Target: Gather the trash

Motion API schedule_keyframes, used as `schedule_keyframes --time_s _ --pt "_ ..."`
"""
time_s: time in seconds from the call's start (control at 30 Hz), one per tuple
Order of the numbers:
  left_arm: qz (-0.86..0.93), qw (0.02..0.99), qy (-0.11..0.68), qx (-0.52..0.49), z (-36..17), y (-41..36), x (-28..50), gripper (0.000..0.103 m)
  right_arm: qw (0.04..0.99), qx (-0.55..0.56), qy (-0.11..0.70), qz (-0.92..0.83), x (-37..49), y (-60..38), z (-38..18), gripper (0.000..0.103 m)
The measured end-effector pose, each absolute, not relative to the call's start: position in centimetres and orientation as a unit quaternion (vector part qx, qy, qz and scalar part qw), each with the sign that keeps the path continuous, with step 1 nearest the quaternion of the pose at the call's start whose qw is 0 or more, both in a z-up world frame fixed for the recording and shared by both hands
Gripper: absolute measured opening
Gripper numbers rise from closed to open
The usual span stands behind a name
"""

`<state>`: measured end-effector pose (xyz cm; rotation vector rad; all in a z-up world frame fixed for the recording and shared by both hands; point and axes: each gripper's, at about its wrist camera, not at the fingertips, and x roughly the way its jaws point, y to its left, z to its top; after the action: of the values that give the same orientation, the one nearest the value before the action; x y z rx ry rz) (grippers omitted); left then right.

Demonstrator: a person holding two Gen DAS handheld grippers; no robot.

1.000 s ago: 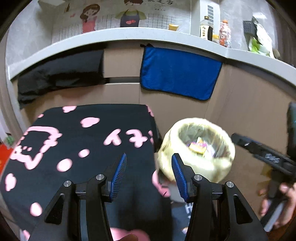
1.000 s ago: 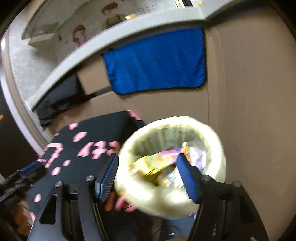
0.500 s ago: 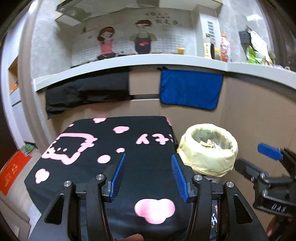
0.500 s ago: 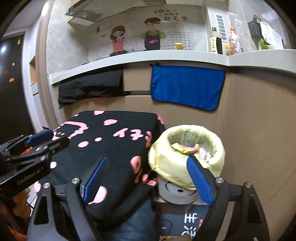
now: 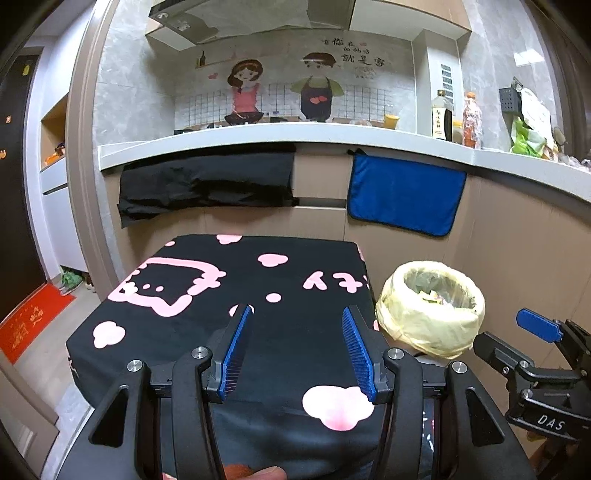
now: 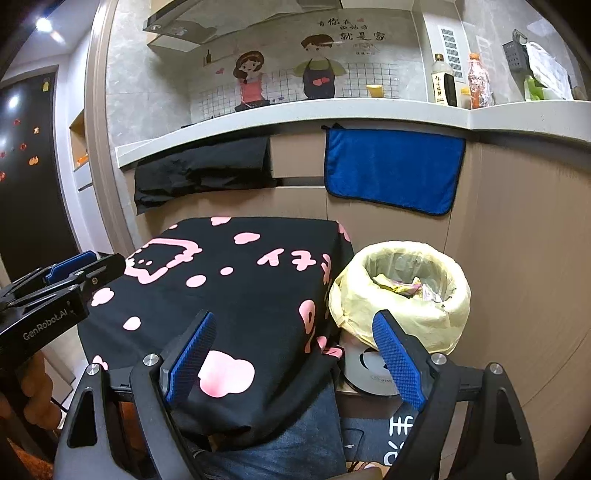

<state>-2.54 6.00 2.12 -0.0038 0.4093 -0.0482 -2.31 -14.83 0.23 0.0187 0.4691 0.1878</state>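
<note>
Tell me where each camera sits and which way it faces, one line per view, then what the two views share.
Left wrist: on the open left gripper, facing the black pink-patterned tablecloth and counter; a fingertip shows at the bottom.
Right wrist: on the open right gripper, facing the yellow-bagged round trash bin; a hand shows at the left edge, jeans at the bottom.
Shared: tablecloth, bin, blue hanging towel, and each shows the other gripper.

A home kitchen; a range hood (image 5: pixel 207 22) hangs above a pale worktop (image 5: pixel 332 134) carrying sauce bottles (image 5: pixel 441 116); a blue towel (image 5: pixel 404 197) drapes from the worktop's edge beneath a cartoon-couple wall sticker (image 5: pixel 280 92).
</note>
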Motion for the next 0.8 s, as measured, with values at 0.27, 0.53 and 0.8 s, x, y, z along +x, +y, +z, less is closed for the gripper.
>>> schedule_keyframes --time_s 0.27,0.53,0.8 --pt "-0.029 0.979 0.200 0.002 2.16 5.87 -2.95 0.052 0.971 0.012 0.223 0.081 -2.70 -14.91 0.66 0.084" --pt "-0.035 0.979 0.200 0.003 2.16 5.64 -2.95 0.052 0.973 0.010 0.218 0.074 -2.90 -14.98 0.79 0.084" --pt "-0.040 0.979 0.198 0.003 2.20 5.39 -3.03 0.052 0.974 0.011 0.215 0.072 -3.10 -15.21 0.98 0.084"
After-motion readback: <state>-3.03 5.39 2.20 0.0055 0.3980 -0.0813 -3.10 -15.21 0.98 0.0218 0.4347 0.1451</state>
